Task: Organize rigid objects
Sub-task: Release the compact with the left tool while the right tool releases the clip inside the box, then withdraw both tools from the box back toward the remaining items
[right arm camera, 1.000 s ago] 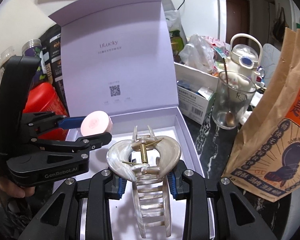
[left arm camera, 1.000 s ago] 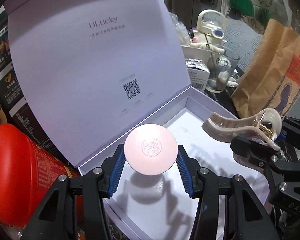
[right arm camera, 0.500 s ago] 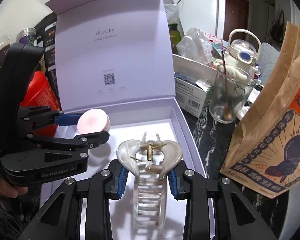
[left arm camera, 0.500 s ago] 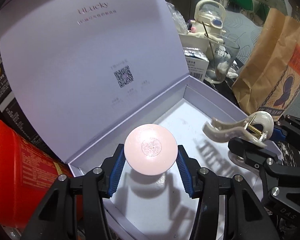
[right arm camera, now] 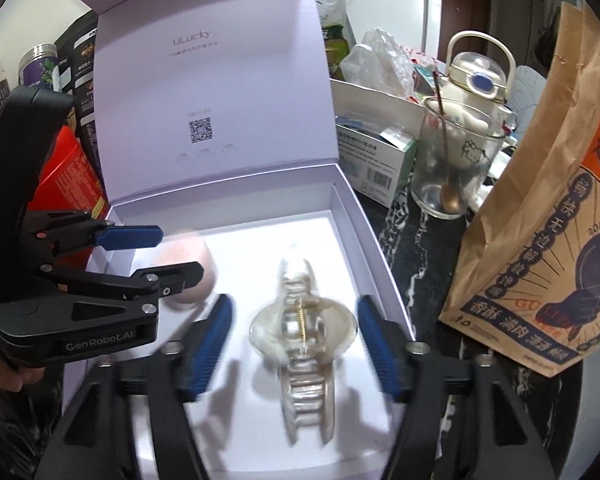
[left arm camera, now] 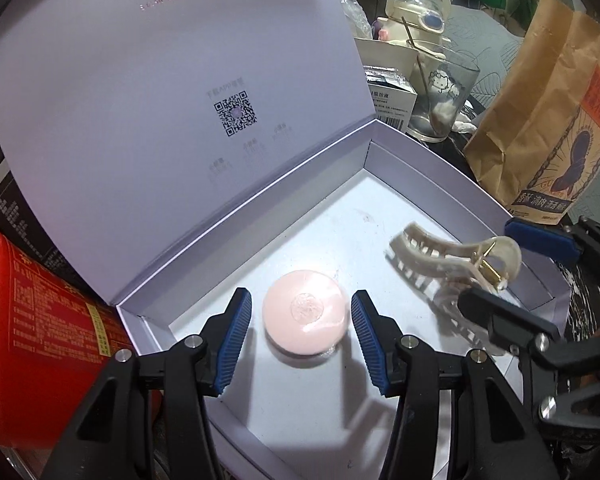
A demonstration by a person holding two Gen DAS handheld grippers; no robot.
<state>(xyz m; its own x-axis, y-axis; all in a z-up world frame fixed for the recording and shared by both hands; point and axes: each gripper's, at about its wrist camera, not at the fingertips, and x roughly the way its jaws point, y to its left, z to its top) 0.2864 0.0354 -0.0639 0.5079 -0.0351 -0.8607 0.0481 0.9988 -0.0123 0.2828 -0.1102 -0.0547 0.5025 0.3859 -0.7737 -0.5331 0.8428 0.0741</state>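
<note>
A pink round disc (left arm camera: 305, 312) lies low in the open lilac box (left arm camera: 420, 168), between the blue pads of my left gripper (left arm camera: 300, 294). A narrow gap shows on each side of it, so the pads do not press it. In the right wrist view the disc (right arm camera: 188, 264) is a pink blur under the left gripper (right arm camera: 176, 254). The pearly hair claw clip (right arm camera: 304, 332) sits blurred on the box floor between the widely parted fingers of my right gripper (right arm camera: 296, 300). Its jaws are opening and neither pad touches the clip (left arm camera: 440, 252).
The box lid (left arm camera: 180, 100) stands upright behind. A brown paper bag (right arm camera: 540, 240) rises at the right. A glass with a spoon (right arm camera: 452, 168) and a small carton (right arm camera: 376, 160) stand behind the box. A red canister (left arm camera: 32, 320) is at the left. A hand (right arm camera: 0, 372) holds the left gripper.
Both grippers sank toward the box floor. The right jaws spread wide and let go of the clip. The disc left the left pads and now lies lower in the box.
</note>
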